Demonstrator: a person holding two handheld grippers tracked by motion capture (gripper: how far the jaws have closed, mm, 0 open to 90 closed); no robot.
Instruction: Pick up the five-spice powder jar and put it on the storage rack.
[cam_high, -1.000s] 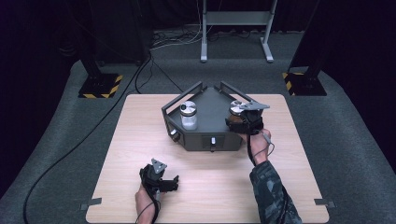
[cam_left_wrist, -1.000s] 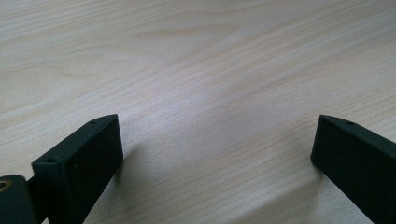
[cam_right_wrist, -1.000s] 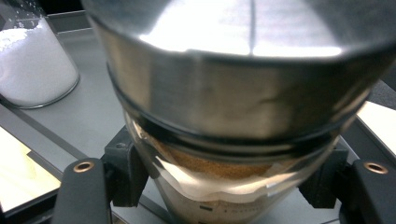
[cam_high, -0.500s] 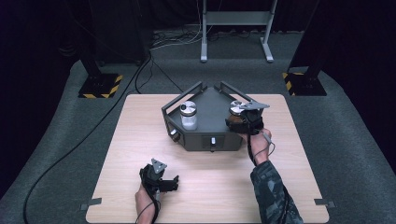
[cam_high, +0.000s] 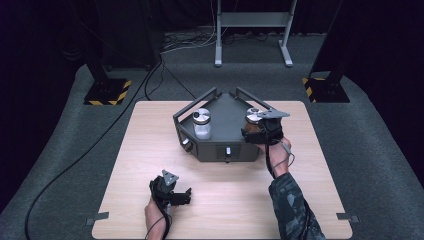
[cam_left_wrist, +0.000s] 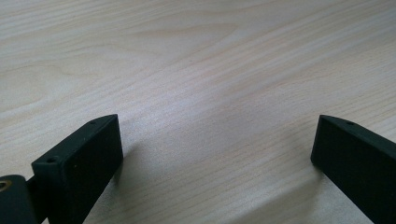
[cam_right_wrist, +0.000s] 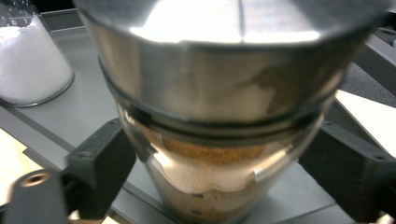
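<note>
A grey metal tray (cam_high: 215, 149) stands at the table's far middle and holds two glass shakers with steel lids. The one with white grains (cam_high: 202, 124) stands at the tray's left (cam_right_wrist: 28, 65). The one with brown powder (cam_high: 253, 119) stands at the tray's right, and my right gripper (cam_high: 256, 132) is shut on its glass body just under the lid. Up close, the brown shaker (cam_right_wrist: 219, 116) stands between the right gripper (cam_right_wrist: 219, 158) jaws, its base on the tray floor. My left gripper (cam_high: 183, 195) rests low over the bare wood near the front edge, open (cam_left_wrist: 215, 135), nothing between its jaws.
The tray has raised handle bars (cam_high: 196, 102) along its back sides and a small knob (cam_high: 228, 150) on its front wall. The wooden table (cam_high: 150, 150) stands on dark carpet. Black stands with striped bases (cam_high: 106, 92) and cables lie behind it.
</note>
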